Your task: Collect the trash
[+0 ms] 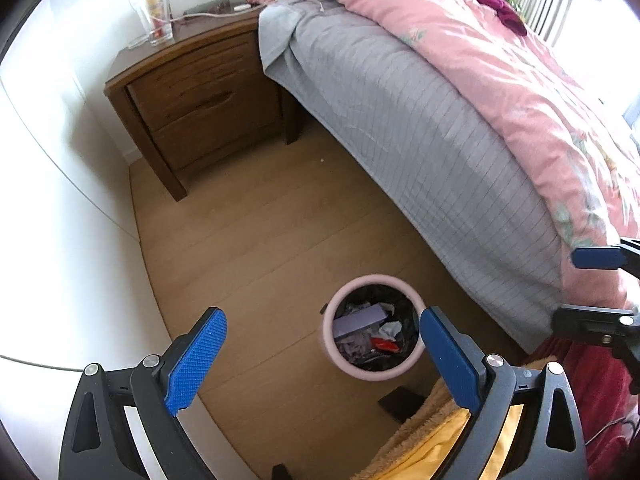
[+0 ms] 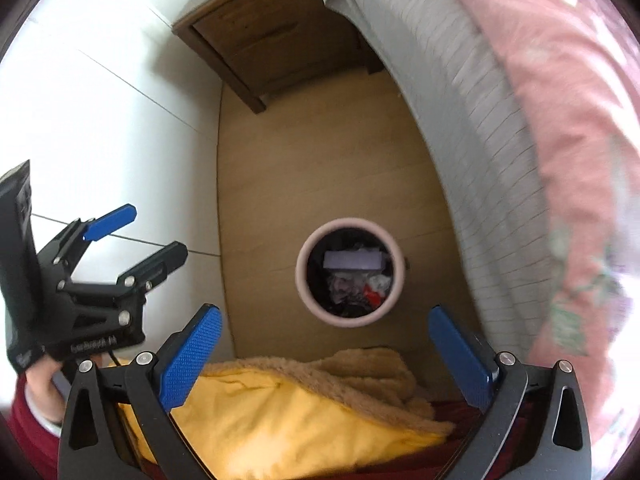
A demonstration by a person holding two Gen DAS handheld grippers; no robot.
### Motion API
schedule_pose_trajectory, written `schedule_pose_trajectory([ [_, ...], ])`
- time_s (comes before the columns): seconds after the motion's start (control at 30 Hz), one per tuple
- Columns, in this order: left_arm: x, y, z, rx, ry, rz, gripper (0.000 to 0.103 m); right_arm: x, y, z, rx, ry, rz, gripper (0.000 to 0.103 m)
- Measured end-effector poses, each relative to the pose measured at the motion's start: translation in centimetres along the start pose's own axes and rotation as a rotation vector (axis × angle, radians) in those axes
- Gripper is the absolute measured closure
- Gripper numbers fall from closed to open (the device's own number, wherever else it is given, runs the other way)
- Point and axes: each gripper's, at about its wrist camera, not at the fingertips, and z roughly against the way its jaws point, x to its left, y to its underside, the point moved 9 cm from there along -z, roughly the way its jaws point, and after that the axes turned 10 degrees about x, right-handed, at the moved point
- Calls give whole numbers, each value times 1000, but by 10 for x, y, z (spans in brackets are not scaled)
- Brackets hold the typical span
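Note:
A round pink-rimmed trash bin (image 1: pixel 328 330) (image 2: pixel 301 276) with a black liner stands on the wooden floor beside the bed. Inside it lie a lilac box (image 1: pixel 360 320) (image 2: pixel 352 260), crumpled paper and a red wrapper (image 1: pixel 384 345) (image 2: pixel 372 296). My left gripper (image 1: pixel 322 314) is open and holds nothing, with the bin below and just right of its centre. My right gripper (image 2: pixel 325 311) is wide open above the bin's near rim, nothing between its blue pads. Each gripper also shows in the other's view: the right gripper (image 1: pixel 576 288) and the left gripper (image 2: pixel 156 232).
A bed with a grey sheet (image 1: pixel 420 128) and pink quilt (image 1: pixel 500 60) runs along the right. A wooden nightstand (image 1: pixel 200 108) bearing a glass (image 1: pixel 156 16) stands at the back. A white wall (image 1: pixel 60 200) closes the left. Yellow fleece fabric (image 2: pixel 300 408) lies below the grippers. A hand (image 2: pixel 40 384) holds the left gripper.

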Motion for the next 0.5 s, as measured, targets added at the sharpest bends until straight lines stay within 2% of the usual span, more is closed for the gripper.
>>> schedule_pose_trajectory([
  [0.27,-22,7,24,-138,29,-26,0,-10,27,45,-213,106,64,0],
  [0.37,-30,15,39,-211,0,-34,0,-12,38,48,-275,59,34,0],
  [0.43,-34,18,45,-245,-7,-29,0,-11,41,47,-314,-9,22,0],
  [0.5,-37,23,50,-271,-6,-25,0,-7,47,41,-345,-19,39,0],
])
